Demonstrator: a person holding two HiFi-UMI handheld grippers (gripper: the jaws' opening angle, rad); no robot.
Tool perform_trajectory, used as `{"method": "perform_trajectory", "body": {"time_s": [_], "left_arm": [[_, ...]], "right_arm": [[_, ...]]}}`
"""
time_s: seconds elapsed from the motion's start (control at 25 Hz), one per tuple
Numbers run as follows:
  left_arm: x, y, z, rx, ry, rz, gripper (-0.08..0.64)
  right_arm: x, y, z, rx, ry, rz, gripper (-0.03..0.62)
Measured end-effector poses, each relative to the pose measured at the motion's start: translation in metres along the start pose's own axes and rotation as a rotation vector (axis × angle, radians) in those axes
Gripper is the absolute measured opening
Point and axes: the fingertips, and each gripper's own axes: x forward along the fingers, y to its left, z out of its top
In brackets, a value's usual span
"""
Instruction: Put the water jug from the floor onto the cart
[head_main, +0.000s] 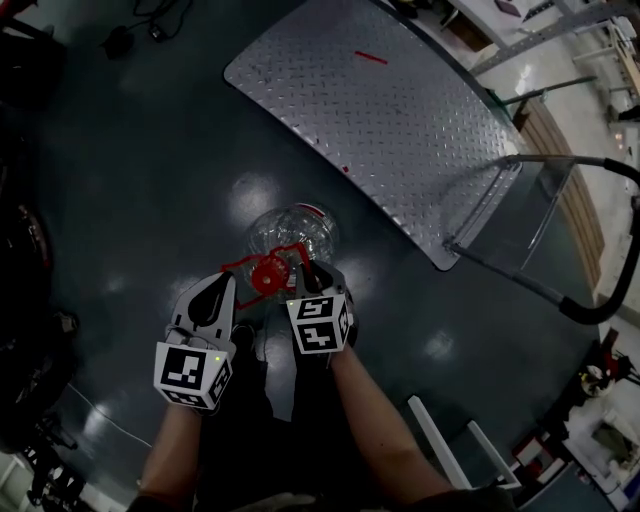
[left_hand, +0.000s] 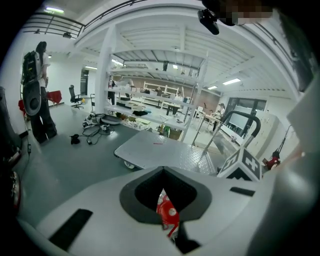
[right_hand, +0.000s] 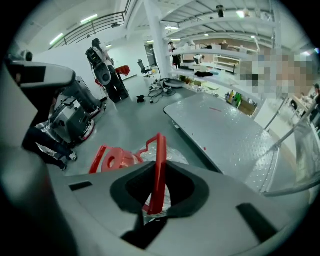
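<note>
The clear water jug (head_main: 297, 230) stands on the dark floor just short of the cart's diamond-plate deck (head_main: 380, 110); its red cap (head_main: 268, 272) and thin red handle (right_hand: 160, 160) are on top. My right gripper (head_main: 308, 282) is shut on the upright handle strap, which shows clamped between the jaws (right_hand: 157, 187). My left gripper (head_main: 230, 296) sits just left of the cap, shut on a red piece of the handle (left_hand: 167, 212). The jug's body is mostly hidden behind the jaws in both gripper views.
The cart's push handle (head_main: 600, 300) rises at the right end of the deck. Cables (head_main: 140, 30) lie on the floor at the far left. A dark machine (right_hand: 75, 115) stands at the left, and a white frame (head_main: 440, 440) lies near my right arm.
</note>
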Motion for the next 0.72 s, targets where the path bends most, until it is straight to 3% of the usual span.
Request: {"method": "perform_trajectory", "body": {"time_s": [0.36,0.72], "left_arm": [[-0.031,-0.018,0.045,0.021,-0.022,0.016,0.006],[-0.046,-0.061,0.159,0.054,-0.147,0.035,0.006]], "right_arm": [[-0.094,-0.02,0.037,0.055,-0.097,0.024,0.041],[-0.194,-0.072,0.111,0.051,-0.191,0.059,0.041]]}}
